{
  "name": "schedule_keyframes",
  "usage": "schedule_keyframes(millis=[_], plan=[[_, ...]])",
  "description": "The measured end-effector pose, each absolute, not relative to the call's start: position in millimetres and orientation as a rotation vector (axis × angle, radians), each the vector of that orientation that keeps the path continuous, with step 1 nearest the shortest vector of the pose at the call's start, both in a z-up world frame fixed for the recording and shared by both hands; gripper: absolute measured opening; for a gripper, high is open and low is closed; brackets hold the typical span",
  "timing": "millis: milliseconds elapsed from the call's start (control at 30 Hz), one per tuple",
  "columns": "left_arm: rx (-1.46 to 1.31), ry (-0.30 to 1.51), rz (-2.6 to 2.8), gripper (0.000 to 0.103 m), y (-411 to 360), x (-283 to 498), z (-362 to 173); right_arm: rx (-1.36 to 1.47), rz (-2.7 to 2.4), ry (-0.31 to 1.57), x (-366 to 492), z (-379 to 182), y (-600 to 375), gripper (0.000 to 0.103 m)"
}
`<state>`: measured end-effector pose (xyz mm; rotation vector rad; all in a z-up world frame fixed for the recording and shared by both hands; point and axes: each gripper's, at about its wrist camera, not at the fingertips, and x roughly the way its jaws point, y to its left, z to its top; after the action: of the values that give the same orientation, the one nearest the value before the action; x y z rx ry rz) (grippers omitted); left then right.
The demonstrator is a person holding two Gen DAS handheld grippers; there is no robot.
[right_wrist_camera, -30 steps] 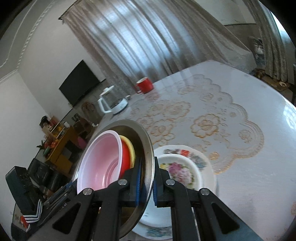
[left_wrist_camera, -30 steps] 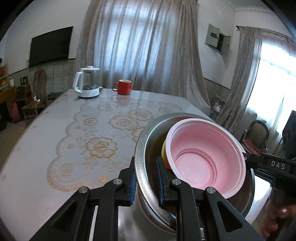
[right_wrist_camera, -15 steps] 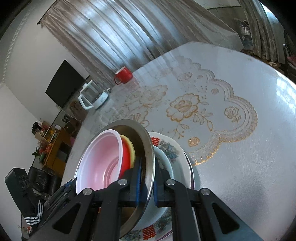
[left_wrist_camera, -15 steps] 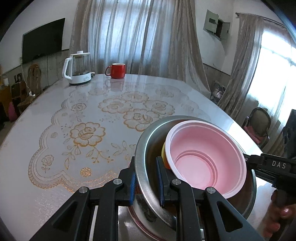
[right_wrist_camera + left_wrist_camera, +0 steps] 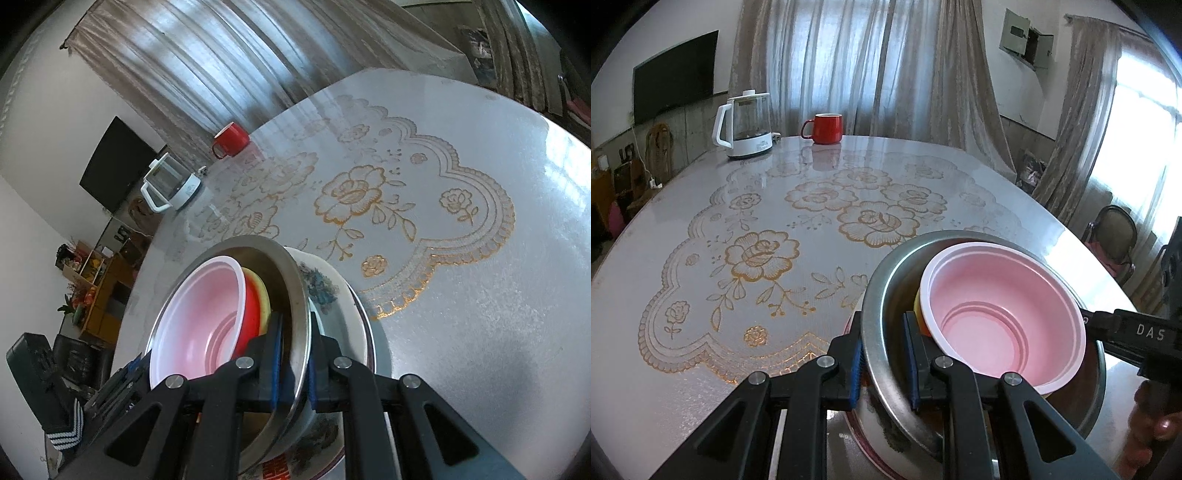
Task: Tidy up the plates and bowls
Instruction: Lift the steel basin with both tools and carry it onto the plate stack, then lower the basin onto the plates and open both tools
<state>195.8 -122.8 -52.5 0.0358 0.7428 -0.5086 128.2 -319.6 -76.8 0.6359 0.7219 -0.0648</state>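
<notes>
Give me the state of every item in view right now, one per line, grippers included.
Left gripper: shut on the steel bowl's rim.
Right gripper: shut on the opposite rim.
Steel bowl: held by both, nested in the floral bowl.
Pink bowl: topmost inside the steel bowl, tilted.
Red bowl: nested under the pink.
Yellow bowl: nested under the red.
Floral bowl: on the plates.
Red mug: upright.
Kettle: upright, lid on.

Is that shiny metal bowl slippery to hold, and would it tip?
Probably slippery: the metal bowl has a thin, polished rim, and both grippers pinch only that edge. It may tip, since the pink bowl and others sit nested off-centre inside. It looks stiff, not floppy.
</notes>
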Motion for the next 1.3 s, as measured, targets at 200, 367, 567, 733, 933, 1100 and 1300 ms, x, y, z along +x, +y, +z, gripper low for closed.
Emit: schedule_keyframes(millis=[200,367,567,733,933,1100,1300], plan=[[0.052,0.742,-0.494,0.022,-123.4,194.3,-52.1,0.601,-0.084,0.699,130.2,-75.1,-318.3,0.013],[0.008,0.743,-0.490,0.041,-109.2,189.6,-48.6,0.646,-0.091,0.682,120.0,-74.7,-323.6,0.031],[-0.026,0.709,-0.484,0.050,-93.9,177.1,-40.9,0.637,-0.074,0.679,111.2,-75.4,-315.8,0.031],[-0.022,0.698,-0.468,0.067,-82.6,163.4,-38.6,0.601,-0.088,0.694,112.0,-71.9,-308.6,0.031],[-0.010,0.687,-0.447,0.090,-72.9,144.3,-33.6,0.596,-0.094,0.674,105.4,-65.7,-308.1,0.034],[0.006,0.707,-0.459,0.099,-74.7,126.6,-35.3,0.489,-0.111,0.639,89.0,-53.7,-294.8,0.042],[0.032,0.743,-0.477,0.101,-82.7,106.8,-41.6,0.441,-0.132,0.628,64.4,-50.9,-288.6,0.045]])
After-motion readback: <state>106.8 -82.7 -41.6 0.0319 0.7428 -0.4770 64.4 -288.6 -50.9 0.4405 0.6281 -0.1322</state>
